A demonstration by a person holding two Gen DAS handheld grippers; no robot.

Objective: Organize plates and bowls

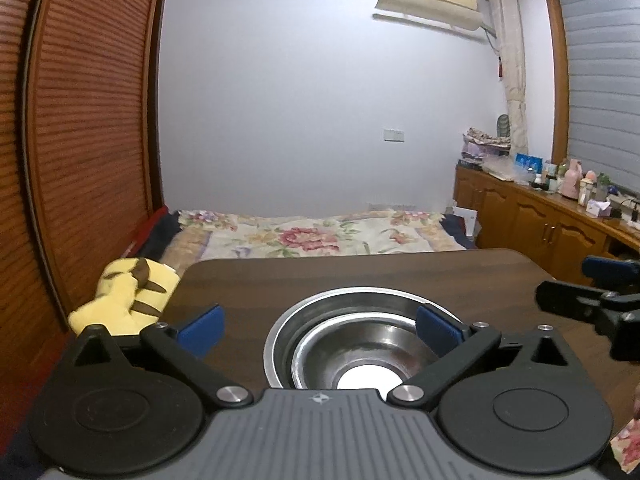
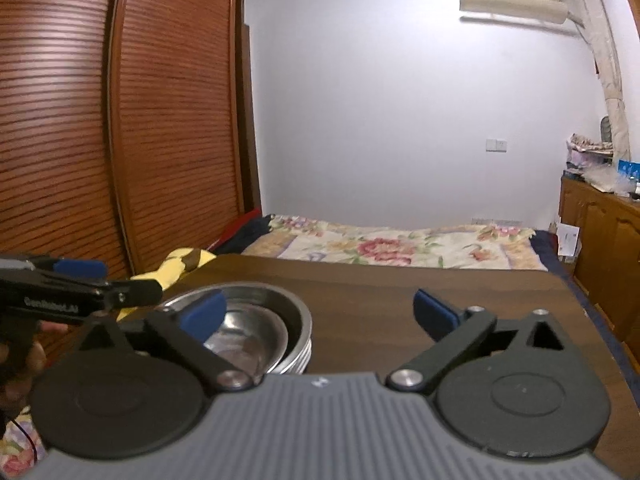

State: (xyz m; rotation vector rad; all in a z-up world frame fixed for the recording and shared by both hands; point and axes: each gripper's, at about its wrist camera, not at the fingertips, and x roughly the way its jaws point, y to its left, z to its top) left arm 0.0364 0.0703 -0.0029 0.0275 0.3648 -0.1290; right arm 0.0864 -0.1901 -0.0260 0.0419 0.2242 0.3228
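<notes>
Steel bowls nested, both tongs free

Left wrist view: left tongs (image 1: 320,330) spread wide, empty, hovering over the steel bowl stack (image 1: 360,344) on the dark wood surface (image 1: 360,272). Bowls hold nothing but each other.

Right wrist view: right tongs (image 2: 318,314) wide, empty; stack (image 2: 256,328) sits at their left. Stacking looks finished; next move needs another dish, none visible.

Left gripper (image 1: 320,330) and right gripper (image 2: 318,316): identical build. Each has a grey ribbed housing with a small star-like emblem, two black round discs, black linkage arms pinned by silver screws, and blue pads (image 1: 202,330) on the jaws. White lettering marks the left gripper's black side.
</notes>
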